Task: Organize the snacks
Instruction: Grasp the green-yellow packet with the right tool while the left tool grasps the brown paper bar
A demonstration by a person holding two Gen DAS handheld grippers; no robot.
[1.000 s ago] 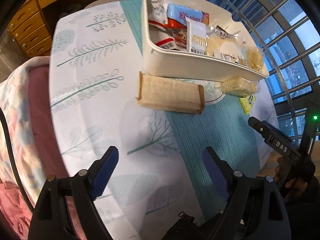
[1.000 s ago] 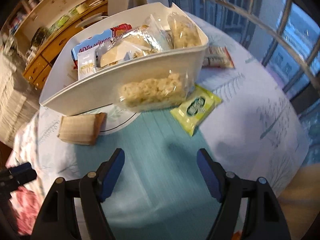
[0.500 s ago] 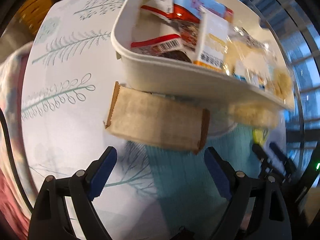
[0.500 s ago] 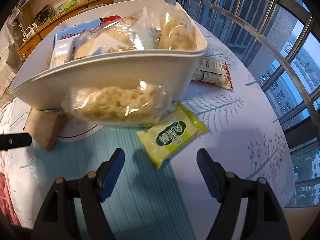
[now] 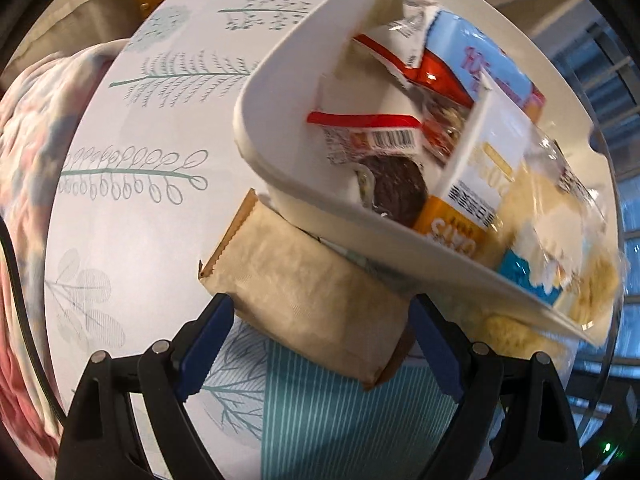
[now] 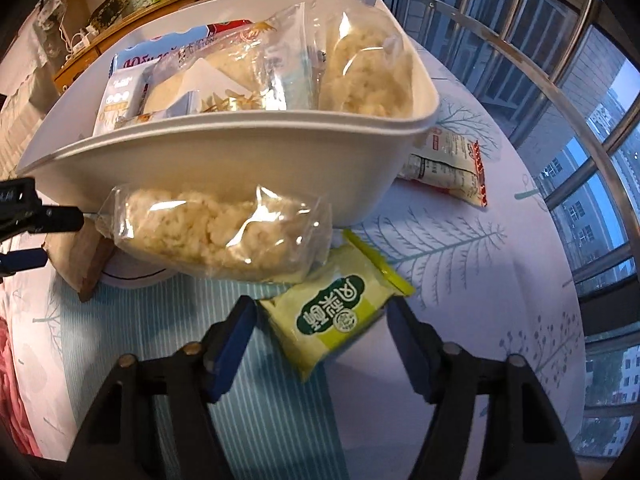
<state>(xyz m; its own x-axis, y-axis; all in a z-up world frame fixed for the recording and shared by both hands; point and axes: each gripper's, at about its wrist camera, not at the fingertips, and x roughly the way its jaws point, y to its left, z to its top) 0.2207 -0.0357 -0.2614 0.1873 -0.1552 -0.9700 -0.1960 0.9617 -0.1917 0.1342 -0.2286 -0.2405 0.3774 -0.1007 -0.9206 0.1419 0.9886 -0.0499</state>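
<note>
Now left tool (image 5: 320, 340) spread astride the brown packet (image 5: 316, 300), right tool (image 6: 322, 332) closing around the yellow-green packet (image 6: 340, 316).

Matt paper packet (image 5: 308, 296), glossy plastic bin (image 6: 224, 168)

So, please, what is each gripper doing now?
Left gripper: open, straddling the brown packet, not gripping.
Right gripper: closing around the yellow packet, not yet gripping.
</note>
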